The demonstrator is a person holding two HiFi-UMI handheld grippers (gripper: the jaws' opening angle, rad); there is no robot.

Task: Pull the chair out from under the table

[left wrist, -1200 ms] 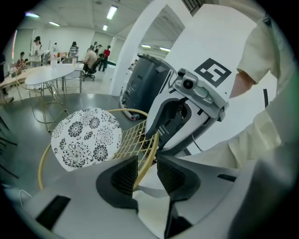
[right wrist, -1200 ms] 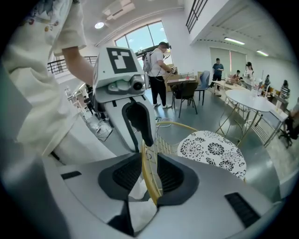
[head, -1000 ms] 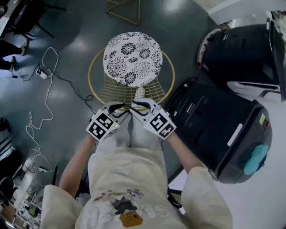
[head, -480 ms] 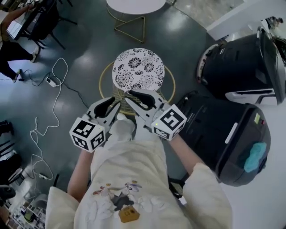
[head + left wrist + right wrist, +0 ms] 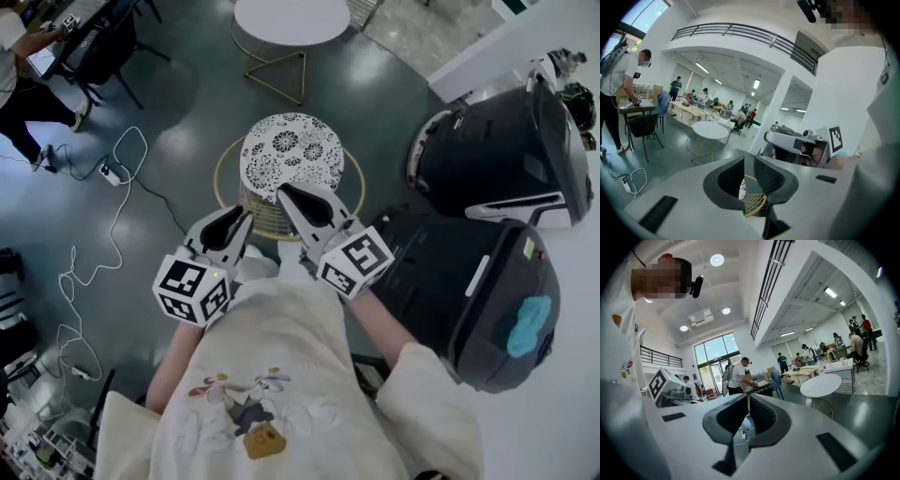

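The chair [image 5: 291,159] has a round black-and-white floral cushion on a gold wire frame and stands on the grey floor, apart from the small round white table [image 5: 291,19] beyond it. Both grippers are held up in front of my torso, above the chair's near rim and off it. My left gripper [image 5: 239,217] has its jaws closing with a narrow gap and nothing between them; through that gap the left gripper view shows the chair's gold wire [image 5: 754,202]. My right gripper [image 5: 289,192] is closing too, its tips nearly together [image 5: 748,397] and empty.
Two large black machines [image 5: 497,141] [image 5: 469,291] stand close on the right of the chair beside a white counter [image 5: 562,412]. White cables and a power strip [image 5: 103,169] lie on the floor at left. A person [image 5: 23,75] stands at a desk at far left.
Both grippers have lifted from low by the chair's near rim to in front of my torso and tilted up towards level. The right jaws have come together. The chair has not moved.
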